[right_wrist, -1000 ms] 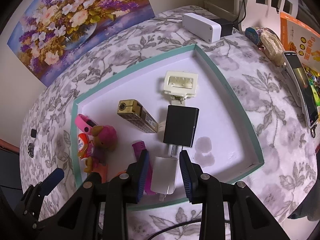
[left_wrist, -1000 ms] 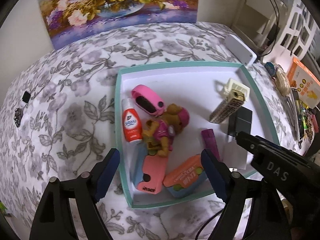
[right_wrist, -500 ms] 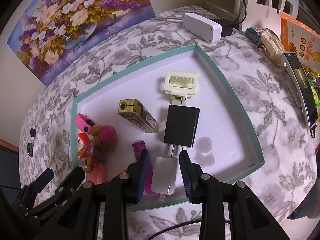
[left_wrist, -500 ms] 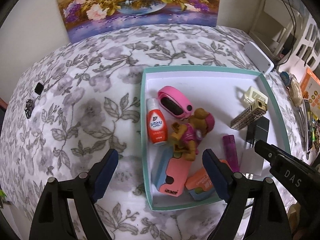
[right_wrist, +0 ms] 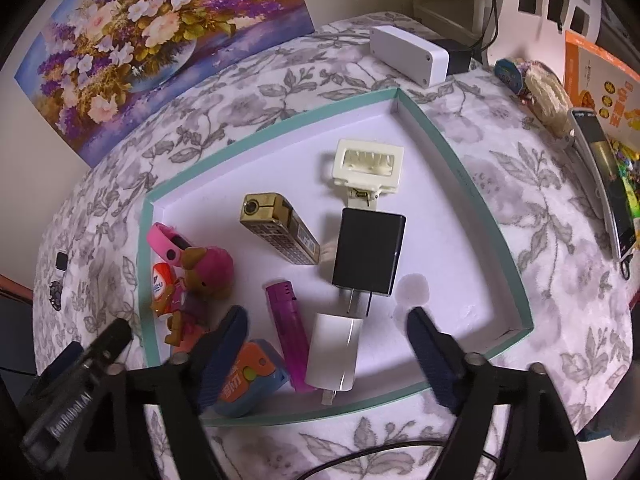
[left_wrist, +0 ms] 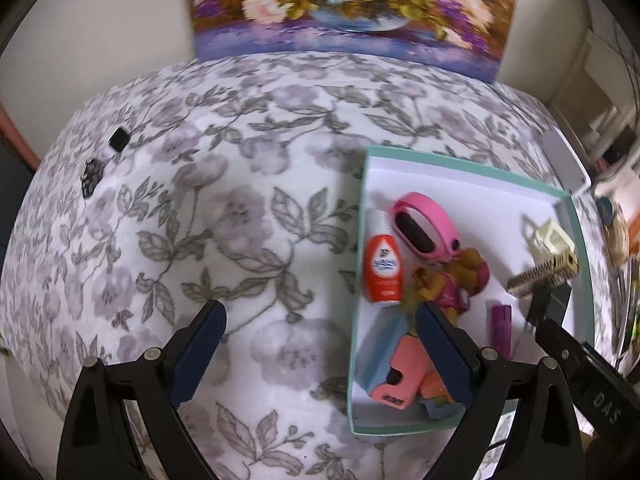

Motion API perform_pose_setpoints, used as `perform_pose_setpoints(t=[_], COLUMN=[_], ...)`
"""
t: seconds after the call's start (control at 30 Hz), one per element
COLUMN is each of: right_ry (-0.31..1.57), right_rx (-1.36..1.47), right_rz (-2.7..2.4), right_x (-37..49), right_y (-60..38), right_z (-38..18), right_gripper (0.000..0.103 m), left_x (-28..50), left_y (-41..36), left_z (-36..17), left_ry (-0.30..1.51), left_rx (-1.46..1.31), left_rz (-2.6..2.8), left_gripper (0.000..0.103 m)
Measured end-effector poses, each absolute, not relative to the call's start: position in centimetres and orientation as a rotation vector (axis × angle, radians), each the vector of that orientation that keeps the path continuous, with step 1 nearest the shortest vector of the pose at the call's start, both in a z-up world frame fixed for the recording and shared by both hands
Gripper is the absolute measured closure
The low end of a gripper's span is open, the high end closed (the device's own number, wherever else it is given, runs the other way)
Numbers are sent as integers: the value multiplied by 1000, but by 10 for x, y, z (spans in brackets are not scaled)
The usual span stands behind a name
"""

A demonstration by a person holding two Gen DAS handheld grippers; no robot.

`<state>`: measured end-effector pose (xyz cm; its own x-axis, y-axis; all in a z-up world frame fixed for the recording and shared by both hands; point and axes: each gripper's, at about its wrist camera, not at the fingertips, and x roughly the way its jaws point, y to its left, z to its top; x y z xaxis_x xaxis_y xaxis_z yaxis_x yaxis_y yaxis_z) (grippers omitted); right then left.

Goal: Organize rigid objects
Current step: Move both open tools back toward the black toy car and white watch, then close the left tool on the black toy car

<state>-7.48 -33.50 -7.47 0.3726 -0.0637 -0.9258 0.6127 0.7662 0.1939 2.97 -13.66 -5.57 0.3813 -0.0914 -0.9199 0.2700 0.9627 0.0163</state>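
Observation:
A teal-rimmed white tray (right_wrist: 460,168) holds several objects. A white charger (right_wrist: 334,354) lies at its near edge beside a purple lighter (right_wrist: 286,320), with a black charger (right_wrist: 370,252), a gold lighter (right_wrist: 280,228) and a cream clip (right_wrist: 370,166) beyond. My right gripper (right_wrist: 328,356) is open and empty above the white charger. My left gripper (left_wrist: 320,354) is open and empty over the tablecloth at the tray's left rim (left_wrist: 358,280). A red bottle (left_wrist: 382,270), pink band (left_wrist: 422,228) and plush toy (left_wrist: 456,280) lie in the tray's left part.
Two small dark items (left_wrist: 102,160) lie on the floral tablecloth at far left. A white box (right_wrist: 408,54), a phone (right_wrist: 604,176) and an orange book (right_wrist: 600,84) sit right of the tray. A flower painting (left_wrist: 348,8) leans on the back wall.
My right gripper has opened and let go of the white charger, which now lies in the tray. My left gripper has swung left, off the tray.

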Motion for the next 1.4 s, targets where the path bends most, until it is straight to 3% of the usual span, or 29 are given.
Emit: perform_pose_setpoints(t=[0.17, 0.5, 0.73, 1.03, 1.4], right_ry=[1083, 931, 875, 974, 1060], right_rx=[536, 471, 357, 314, 342], right_rz=[-449, -387, -228, -4, 175], right_x=[-72, -61, -1, 102, 215], right_y=[-327, -295, -234, -137, -57], right_z=[-66, -17, 21, -8, -59], right_gripper=[0, 0, 0, 0, 0], left_x=[40, 68, 116, 175, 221], left_y=[-118, -49, 46, 143, 154], left_z=[-53, -28, -21, -40, -71], left_ry=[1152, 1102, 1092, 1104, 1084], left_rx=[126, 17, -59, -142, -124], left_rz=[-183, -99, 15, 90, -22], left_gripper=[7, 6, 6, 6, 10])
